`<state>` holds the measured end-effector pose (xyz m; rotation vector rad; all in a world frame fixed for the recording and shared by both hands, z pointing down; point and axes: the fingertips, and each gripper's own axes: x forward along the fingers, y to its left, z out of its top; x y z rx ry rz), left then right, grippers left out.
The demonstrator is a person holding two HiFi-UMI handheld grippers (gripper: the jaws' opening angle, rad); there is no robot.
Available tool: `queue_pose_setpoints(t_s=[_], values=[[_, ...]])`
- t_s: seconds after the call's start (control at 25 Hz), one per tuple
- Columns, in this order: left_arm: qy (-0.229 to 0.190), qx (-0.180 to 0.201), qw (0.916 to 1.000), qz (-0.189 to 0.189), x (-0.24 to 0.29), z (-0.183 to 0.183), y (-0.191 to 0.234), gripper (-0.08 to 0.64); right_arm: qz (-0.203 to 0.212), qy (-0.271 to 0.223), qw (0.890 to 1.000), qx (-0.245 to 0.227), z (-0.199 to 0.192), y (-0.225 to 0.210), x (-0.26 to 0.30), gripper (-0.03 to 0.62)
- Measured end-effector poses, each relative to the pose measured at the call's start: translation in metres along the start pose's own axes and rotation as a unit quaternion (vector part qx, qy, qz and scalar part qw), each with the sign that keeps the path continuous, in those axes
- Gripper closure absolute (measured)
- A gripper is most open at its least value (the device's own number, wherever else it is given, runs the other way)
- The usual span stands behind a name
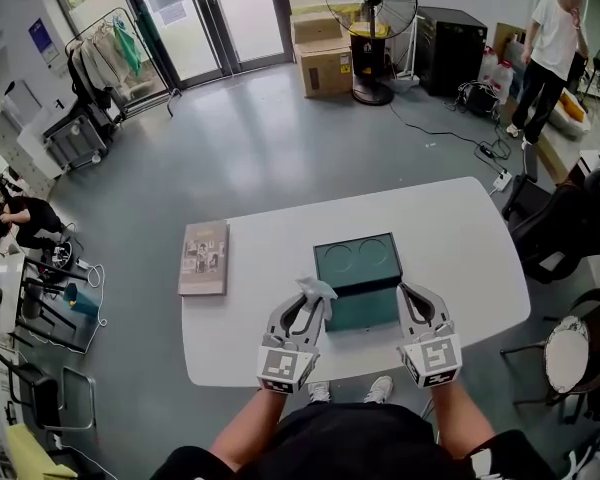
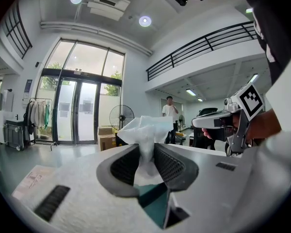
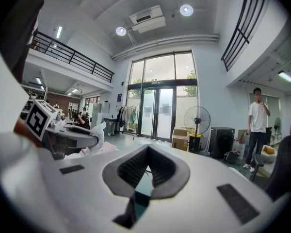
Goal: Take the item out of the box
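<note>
Left claw (image 2: 146, 150) clamps a white tissue (image 2: 146, 126) at the green box (image 1: 358, 268) on the table (image 1: 460, 230); right claw (image 3: 148, 153) closed, empty; book (image 1: 203, 258) lies apart.

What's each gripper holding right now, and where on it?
Left gripper pinches the white tissue by its lower part, above the teal box. Right gripper: jaws together, nothing visibly held.

We count one bench (image 1: 480, 228), one green box (image 1: 358, 268), one booklet (image 1: 204, 258) and one white tissue (image 1: 316, 288). We count two claws: the left claw (image 1: 310, 306) and the right claw (image 1: 413, 303). Farther off we count two cardboard boxes (image 1: 323, 66) and one standing fan (image 1: 371, 13)
</note>
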<state>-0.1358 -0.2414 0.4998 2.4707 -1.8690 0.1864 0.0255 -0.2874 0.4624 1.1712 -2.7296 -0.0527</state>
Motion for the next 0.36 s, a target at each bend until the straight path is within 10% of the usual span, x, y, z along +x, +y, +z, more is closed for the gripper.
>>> queue_pose_setpoints(t_s=[0.36], values=[[0.001,-0.01,0.9998,-0.016,0.0008,0.0044,-0.01,0.451,0.002,-0.008,1.0,0.0,-0.0004,0.003,-0.0036,0.588]])
